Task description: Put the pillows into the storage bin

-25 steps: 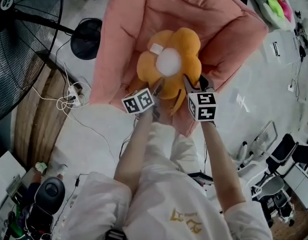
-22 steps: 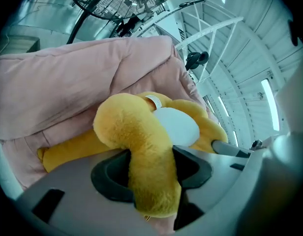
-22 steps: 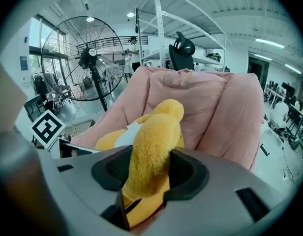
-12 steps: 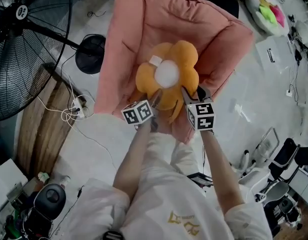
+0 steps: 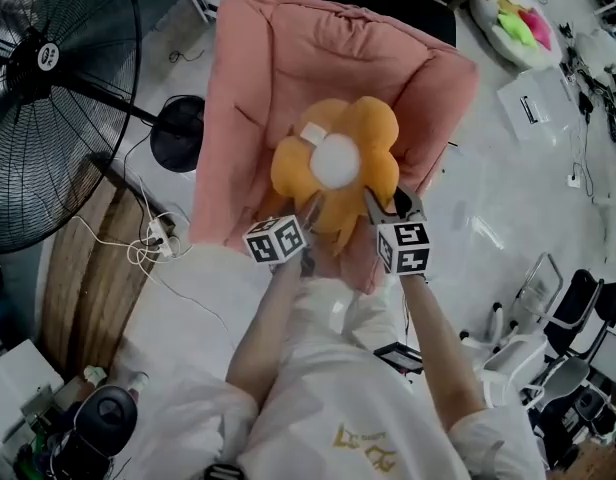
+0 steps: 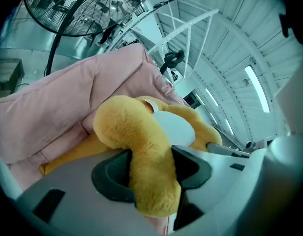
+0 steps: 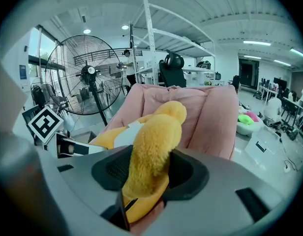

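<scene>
Pinching with left gripper [image 5: 310, 208] [image 6: 151, 171]: you are squeezing a lower petal of the orange flower pillow [image 5: 333, 163] [image 6: 136, 127] [image 7: 156, 129] between jaws closed partway, and the plush is bulging past both pads.
Right gripper [image 5: 390, 203] [image 7: 149, 168]: you are clamping a neighbouring petal the same way, with the jaws partly closed on the fur.
Flower pillow: it is hanging just ahead of both grippers, spanning from one to the other, with its white centre and white tag facing you.
Pink cushion [image 5: 258, 78] [image 6: 53, 107] [image 7: 210, 117]: it is lying beyond and below the pillow, its padded sides rising on either side.
Fan [image 5: 48, 98] [image 7: 87, 73]: it is standing well off to the left gripper's outer side.
Power strip [image 5: 153, 236]: it is lying on the floor, left of the left gripper.
</scene>
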`<state>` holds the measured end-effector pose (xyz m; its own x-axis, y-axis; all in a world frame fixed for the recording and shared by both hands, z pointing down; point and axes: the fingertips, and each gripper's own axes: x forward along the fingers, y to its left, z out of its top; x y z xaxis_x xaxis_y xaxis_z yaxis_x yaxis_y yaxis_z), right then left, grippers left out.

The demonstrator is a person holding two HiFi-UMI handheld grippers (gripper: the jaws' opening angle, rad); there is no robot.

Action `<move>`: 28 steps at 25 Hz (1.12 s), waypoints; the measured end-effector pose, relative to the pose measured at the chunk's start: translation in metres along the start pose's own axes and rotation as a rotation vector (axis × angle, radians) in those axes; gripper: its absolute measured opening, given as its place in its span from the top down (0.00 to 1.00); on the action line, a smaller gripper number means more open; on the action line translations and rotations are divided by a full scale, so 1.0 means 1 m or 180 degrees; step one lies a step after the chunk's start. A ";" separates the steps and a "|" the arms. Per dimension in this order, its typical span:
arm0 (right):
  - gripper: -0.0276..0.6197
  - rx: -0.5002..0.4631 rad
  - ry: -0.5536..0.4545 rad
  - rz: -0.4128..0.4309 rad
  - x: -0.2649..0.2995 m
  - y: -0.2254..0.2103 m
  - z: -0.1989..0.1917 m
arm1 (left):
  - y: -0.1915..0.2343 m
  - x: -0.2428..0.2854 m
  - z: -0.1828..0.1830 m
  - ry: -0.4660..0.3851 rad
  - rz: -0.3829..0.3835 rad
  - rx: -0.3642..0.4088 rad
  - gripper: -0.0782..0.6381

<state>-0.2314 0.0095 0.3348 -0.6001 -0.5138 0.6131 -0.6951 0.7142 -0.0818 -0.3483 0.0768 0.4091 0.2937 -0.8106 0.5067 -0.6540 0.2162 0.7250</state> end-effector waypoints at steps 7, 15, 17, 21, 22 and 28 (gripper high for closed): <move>0.64 0.0005 -0.0067 -0.0127 -0.018 -0.014 0.003 | -0.021 0.008 -0.002 0.0068 -0.0104 0.0104 0.57; 0.64 0.0165 -0.0181 -0.0381 -0.056 -0.044 -0.003 | -0.062 0.021 -0.016 0.0179 -0.0267 0.0299 0.57; 0.64 0.0211 -0.0216 -0.0431 -0.064 -0.053 -0.007 | -0.072 0.026 -0.021 0.0219 -0.0295 0.0357 0.57; 0.64 0.0316 -0.0257 -0.0541 -0.080 -0.068 -0.018 | -0.089 0.034 -0.031 0.0313 -0.0350 0.0502 0.57; 0.64 0.0349 -0.0270 -0.0568 -0.085 -0.073 -0.020 | -0.095 0.036 -0.034 0.0333 -0.0368 0.0541 0.57; 0.64 0.0541 -0.0308 -0.0767 -0.117 -0.106 -0.038 | -0.132 0.054 -0.057 0.0514 -0.0507 0.0717 0.58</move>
<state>-0.0726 0.0125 0.3018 -0.4391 -0.7075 0.5537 -0.8734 0.4807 -0.0783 -0.2067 0.0351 0.3675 0.5000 -0.7237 0.4757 -0.7234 -0.0471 0.6888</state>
